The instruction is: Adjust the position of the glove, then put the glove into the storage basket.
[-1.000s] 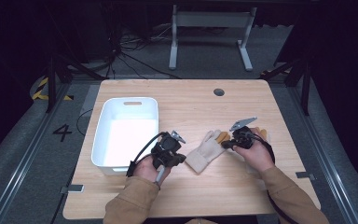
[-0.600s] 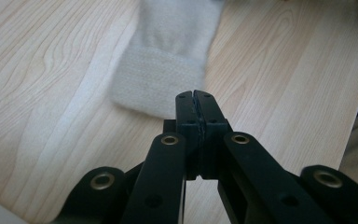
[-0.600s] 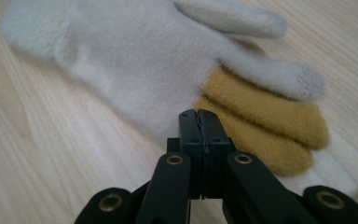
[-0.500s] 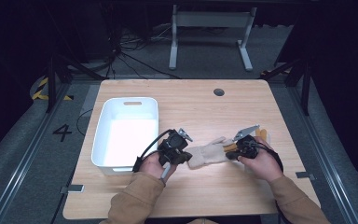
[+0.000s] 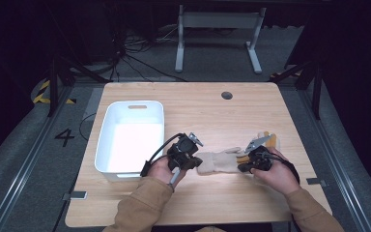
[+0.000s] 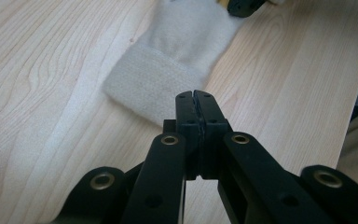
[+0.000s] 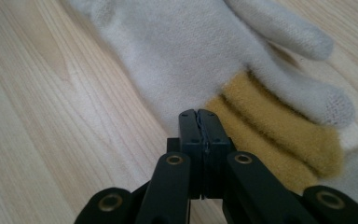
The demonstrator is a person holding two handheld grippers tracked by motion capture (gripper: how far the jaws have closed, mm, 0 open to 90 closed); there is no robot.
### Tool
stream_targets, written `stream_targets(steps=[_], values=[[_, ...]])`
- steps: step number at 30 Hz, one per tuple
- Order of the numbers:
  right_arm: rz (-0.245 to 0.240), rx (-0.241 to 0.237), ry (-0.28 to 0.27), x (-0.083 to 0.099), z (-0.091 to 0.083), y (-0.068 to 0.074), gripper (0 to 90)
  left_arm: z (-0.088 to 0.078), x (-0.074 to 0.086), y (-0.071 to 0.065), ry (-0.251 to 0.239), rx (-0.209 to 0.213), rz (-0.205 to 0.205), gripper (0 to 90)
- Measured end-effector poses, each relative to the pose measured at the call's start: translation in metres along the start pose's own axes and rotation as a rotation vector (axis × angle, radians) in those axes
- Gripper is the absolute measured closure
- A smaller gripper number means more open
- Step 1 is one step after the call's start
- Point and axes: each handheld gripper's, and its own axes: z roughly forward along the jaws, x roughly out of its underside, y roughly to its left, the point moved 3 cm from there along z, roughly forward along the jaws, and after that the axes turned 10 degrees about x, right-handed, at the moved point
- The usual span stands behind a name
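wooden table [image 5: 207, 111] carries a cream glove [image 5: 220, 162] lying crosswise between both grippers. left gripper [image 6: 196, 100], jaws pressed together, sits at its cuff; right gripper [image 7: 199, 119], likewise closed, at the fingers.

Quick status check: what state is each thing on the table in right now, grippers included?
Glove: lying flat on the table between the two grippers, cuff toward the left one, yellow fingers partly under the cream ones.
White bin: upright, nothing in it.
Left gripper: jaws shut, tips at the cuff edge.
Right gripper: jaws shut, tips at the glove's fingers.
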Motion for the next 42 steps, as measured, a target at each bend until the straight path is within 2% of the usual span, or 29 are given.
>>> stream_targets(steps=[4, 8, 10, 12, 13, 14, 17, 18, 19, 21, 23, 24, 29, 37, 42], values=[[-0.007, -0.006, 0.002, 0.0, -0.002, 0.002, 90.0, -0.001, 0.0, 0.0, -0.006, 0.0, 0.0, 89.7], [-0.001, 0.005, -0.039, -0.001, -0.012, -0.003, 90.0, -0.002, -0.001, 0.0, -0.012, -0.002, 0.001, 89.6], [0.023, 0.024, -0.077, 0.001, -0.024, -0.012, 90.0, -0.003, -0.002, 0.0, -0.013, -0.001, 0.007, 89.5], [0.037, 0.033, -0.085, 0.003, -0.028, -0.015, 90.0, -0.003, -0.003, -0.001, -0.013, 0.0, 0.007, 89.5], [0.066, 0.049, -0.106, 0.007, -0.035, -0.024, 90.0, -0.002, -0.004, -0.001, -0.014, 0.001, 0.012, 89.5], [0.066, 0.049, -0.106, 0.007, -0.035, -0.024, 90.0, -0.002, -0.004, -0.001, -0.014, 0.001, 0.012, 89.4], [0.129, 0.087, -0.132, 0.018, -0.044, -0.041, 90.0, -0.001, -0.006, -0.003, -0.011, 0.004, 0.017, 89.4], [0.129, 0.087, -0.132, 0.018, -0.044, -0.041, 90.0, -0.001, -0.006, -0.003, -0.011, 0.004, 0.017, 89.4], [0.157, 0.099, -0.141, 0.023, -0.046, -0.048, 90.0, 0.0, -0.007, -0.003, -0.014, 0.005, 0.017, 89.4], [0.167, 0.108, -0.148, 0.025, -0.047, -0.052, 90.0, 0.0, -0.007, -0.003, -0.013, 0.004, 0.018, 89.4], [0.204, 0.136, -0.165, 0.031, -0.049, -0.063, 90.0, 0.0, -0.007, -0.003, -0.01, 0.004, 0.017, 89.4], [0.204, 0.136, -0.165, 0.031, -0.049, -0.063, 90.0, 0.0, -0.007, -0.003, -0.01, 0.004, 0.017, 89.5], [0.261, 0.172, -0.169, 0.041, -0.045, -0.081, 90.0, 0.002, -0.006, -0.003, -0.009, 0.004, 0.015, 89.4], [0.281, 0.207, -0.164, 0.045, -0.031, -0.095, 90.0, 0.002, -0.003, -0.003, -0.004, -0.014, 0.016, 88.8], [0.294, 0.209, -0.177, 0.042, -0.024, -0.1, 89.7, 0.001, 0.001, -0.002, -0.007, -0.022, 0.005, 88.4]])
